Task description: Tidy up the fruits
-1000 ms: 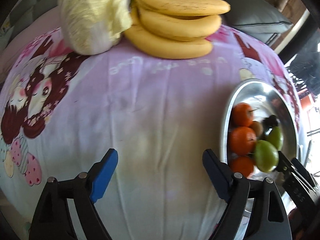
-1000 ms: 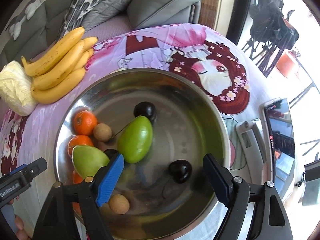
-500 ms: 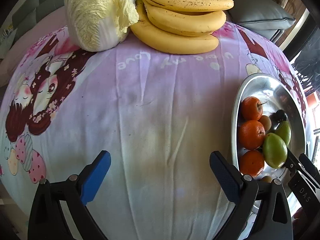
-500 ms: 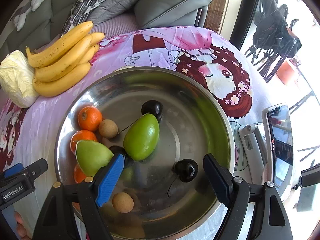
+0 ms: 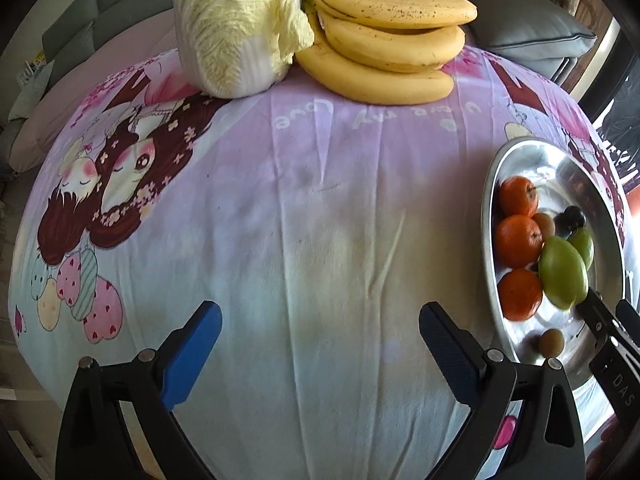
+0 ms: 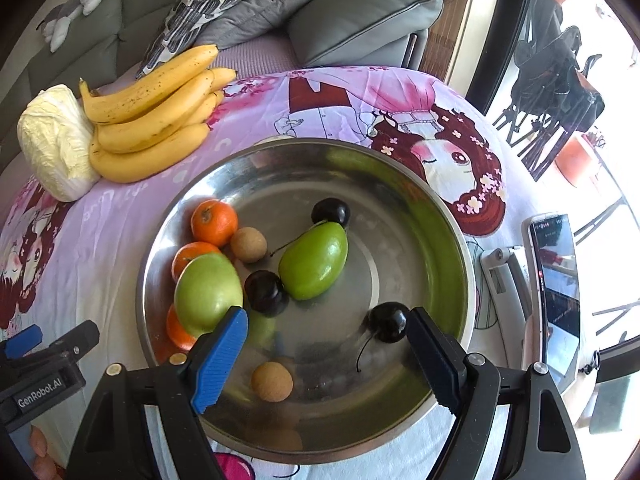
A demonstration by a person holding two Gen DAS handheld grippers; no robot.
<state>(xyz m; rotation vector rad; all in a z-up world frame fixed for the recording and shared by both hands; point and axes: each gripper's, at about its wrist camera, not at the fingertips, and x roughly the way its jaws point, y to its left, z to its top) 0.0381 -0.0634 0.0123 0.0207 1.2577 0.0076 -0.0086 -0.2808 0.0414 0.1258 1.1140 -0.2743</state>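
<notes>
L tool [image 5: 320,344] is released, jaws wide, nothing btwn them, just bare printed cloth [image 5: 304,208] under it. R tool [image 6: 326,354] also released, over the near part of the bowl [image 6: 448,216]; nothing gripped.

Bowl: steel, sits on the surface w/ the fruit inside. In it, per R view: 2 green fruits, one [image 6: 314,262] mid-bowl, the other [image 6: 208,294] at the left side, partly covering the oranges [image 6: 214,222] stacked along the left wall. 3 dark cherries: one [image 6: 331,212] touching the far end of the mid green fruit, one [image 6: 266,293] btwn the two green fruits, one [image 6: 388,322] just beside the R tool's right finger [image 6: 434,360], stem trailing toward the near rim. 2 small brown round fruits: one [image 6: 249,245] next to the far orange, one [image 6: 272,376] near rim, btwn the R fingers but not touched.

Outside the bowl: bananas [image 6: 156,120] at the far left edge of the surface, touching a cabbage [image 6: 56,142] on their left. Both well apart from the L tool, open cloth btwn.

Around: phone [image 6: 554,292] on a white stand, right of bowl. Grey cushions [image 6: 360,20] and a sofa behind the surface. L tool's body shows at the R view's lower left corner, just beside the bowl rim.
</notes>
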